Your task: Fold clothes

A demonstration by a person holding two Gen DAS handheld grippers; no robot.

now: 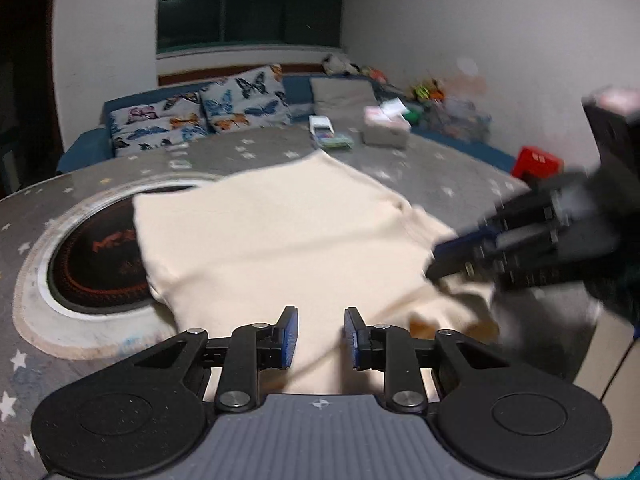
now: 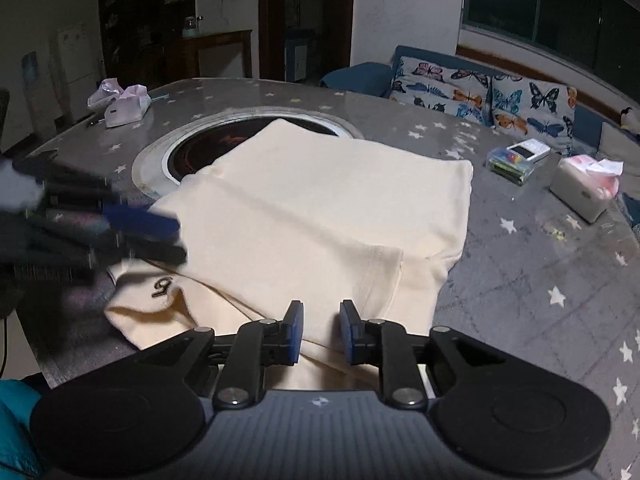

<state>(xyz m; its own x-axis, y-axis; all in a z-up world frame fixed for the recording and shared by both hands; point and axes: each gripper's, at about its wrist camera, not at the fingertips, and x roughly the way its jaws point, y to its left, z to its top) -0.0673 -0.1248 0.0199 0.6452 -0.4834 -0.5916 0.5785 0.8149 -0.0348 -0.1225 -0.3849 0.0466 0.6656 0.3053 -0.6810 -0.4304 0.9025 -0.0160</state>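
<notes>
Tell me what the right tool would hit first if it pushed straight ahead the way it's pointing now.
Most likely the cream garment. The right tool points down over its near edge, with folded cloth showing directly between its open fingers. Depth is hard to judge, but nothing else sits in that line before the fabric.

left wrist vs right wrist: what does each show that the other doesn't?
Left wrist only: a red box at the table's far right edge, and toys along the wall.
Right wrist only: a dark cabinet, a pink tissue pack at the table's far left, and a dark mark on the cloth.
Both: the folded cream cloth over the round burner, butterfly cushions, a white tissue box, and both grippers.
</notes>
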